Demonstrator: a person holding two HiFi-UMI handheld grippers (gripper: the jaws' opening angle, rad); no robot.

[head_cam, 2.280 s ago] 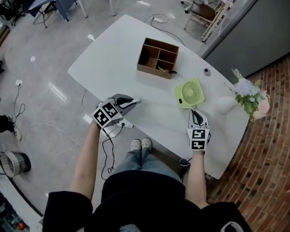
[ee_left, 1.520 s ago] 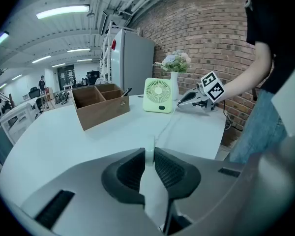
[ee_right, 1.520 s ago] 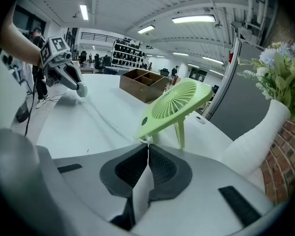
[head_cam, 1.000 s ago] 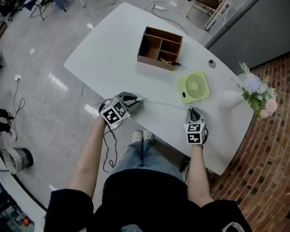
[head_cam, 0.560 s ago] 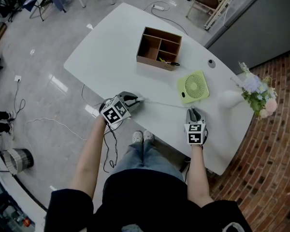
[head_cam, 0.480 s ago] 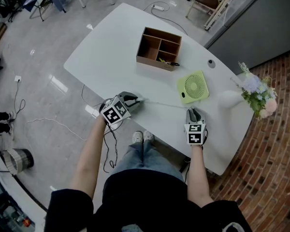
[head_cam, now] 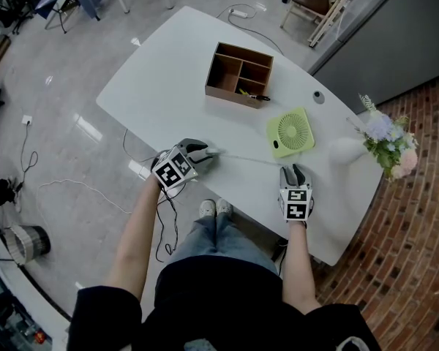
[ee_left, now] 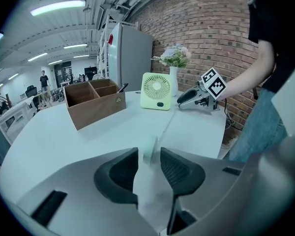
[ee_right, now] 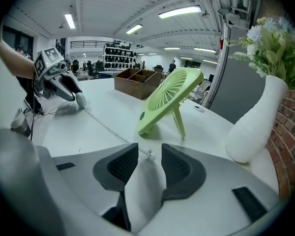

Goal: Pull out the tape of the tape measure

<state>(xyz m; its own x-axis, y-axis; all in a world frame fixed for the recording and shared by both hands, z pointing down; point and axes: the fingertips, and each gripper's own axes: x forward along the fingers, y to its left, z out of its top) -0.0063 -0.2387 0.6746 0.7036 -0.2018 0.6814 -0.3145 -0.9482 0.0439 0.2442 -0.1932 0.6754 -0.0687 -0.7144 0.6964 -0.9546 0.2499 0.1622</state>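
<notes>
A small pale tape measure case [ee_left: 150,150] rests on the white table [head_cam: 168,86], between the opening jaws of my left gripper [ee_left: 149,157]; a thin gap shows on each side of it. Its thin tape [head_cam: 249,159] lies pulled out across the table toward my right gripper [head_cam: 293,171]. In the right gripper view the tape's end hook [ee_right: 148,153] lies on the table between my right gripper's [ee_right: 149,157] opening jaws, and neither pad touches it. In the head view my left gripper [head_cam: 205,152] is at the table's near edge, with the case [head_cam: 213,152] at its tips.
A brown wooden organiser box [head_cam: 238,74] with pens stands mid-table. A green desk fan [head_cam: 290,131] stands just beyond my right gripper. A white vase [head_cam: 344,151] with flowers is at the right end. Cables [head_cam: 161,218] hang below the table's near edge.
Both grippers' jaws have spread apart. My right gripper has let go of the tape's end, and my left has loosened off the case. Neither hand has shifted noticeably.
</notes>
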